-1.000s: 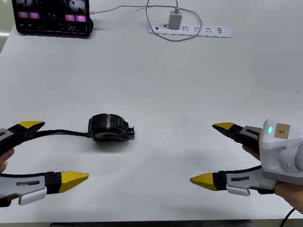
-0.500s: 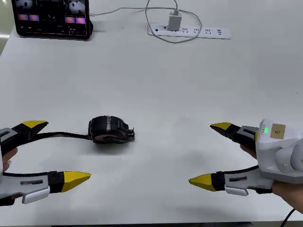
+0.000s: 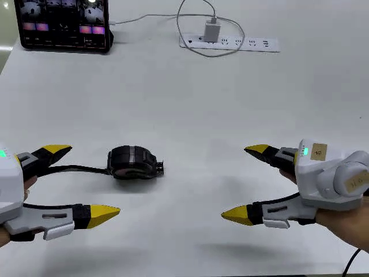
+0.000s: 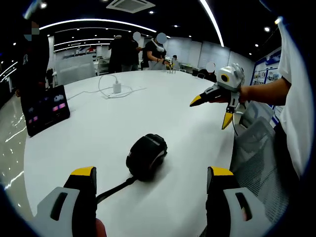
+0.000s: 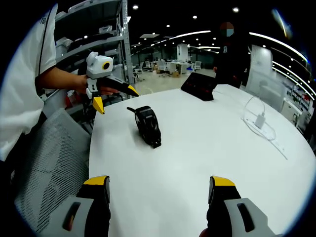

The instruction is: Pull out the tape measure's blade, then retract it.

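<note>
A black tape measure [image 3: 132,162] lies on the white table [image 3: 190,104], its blade tip at its right end and a black strap trailing left. In the left gripper view the tape measure [image 4: 146,155] sits ahead of my jaws; in the right gripper view the tape measure [image 5: 148,124] lies further off. My left gripper [image 3: 89,182] stands open a short way left of it, yellow tips pointing right. My right gripper [image 3: 247,182] stands open well to its right, tips pointing left. Neither touches it.
A dark tablet [image 3: 63,24] stands at the back left. A white power strip [image 3: 230,42] with a plugged charger and looped cable lies at the back centre. People stand beyond the table in the gripper views.
Both grippers have edged inward toward the tape measure, the right one more. The tape measure has not moved; the head camera shifted slightly.
</note>
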Demonstrator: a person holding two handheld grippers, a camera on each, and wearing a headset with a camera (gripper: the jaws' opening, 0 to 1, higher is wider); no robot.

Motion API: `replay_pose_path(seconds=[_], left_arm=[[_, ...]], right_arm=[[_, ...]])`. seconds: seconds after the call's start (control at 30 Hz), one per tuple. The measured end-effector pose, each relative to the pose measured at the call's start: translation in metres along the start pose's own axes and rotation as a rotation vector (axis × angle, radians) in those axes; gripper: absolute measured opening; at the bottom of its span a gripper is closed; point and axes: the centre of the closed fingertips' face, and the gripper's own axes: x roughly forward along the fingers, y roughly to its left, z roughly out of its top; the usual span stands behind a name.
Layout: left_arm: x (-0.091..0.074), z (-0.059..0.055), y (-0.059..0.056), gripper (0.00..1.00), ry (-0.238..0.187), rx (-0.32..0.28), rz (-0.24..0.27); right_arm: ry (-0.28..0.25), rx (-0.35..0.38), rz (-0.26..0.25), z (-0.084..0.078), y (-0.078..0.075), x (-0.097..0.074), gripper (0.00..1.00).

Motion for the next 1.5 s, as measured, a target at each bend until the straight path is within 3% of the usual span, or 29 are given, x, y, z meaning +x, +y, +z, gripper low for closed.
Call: replay_pose_path(seconds=[0.4,0.77,1.5], left_arm=[[0.018,0.003,0.005,0.88,0.012,0.04,-0.035],[0.03,0.005,0.01,0.86,0.057,0.123,-0.063],[0.052,-0.012,0.014,0.76,0.231,0.284,-0.137]], right_arm=[[-0.024,0.008,0.029,0.001,-0.011,0.019,0.81],[0.01,-0.04,0.062,0.0,-0.012,0.034,0.82],[0.067,-0.137,0.118,0.006,-0.011,0.059,0.81]])
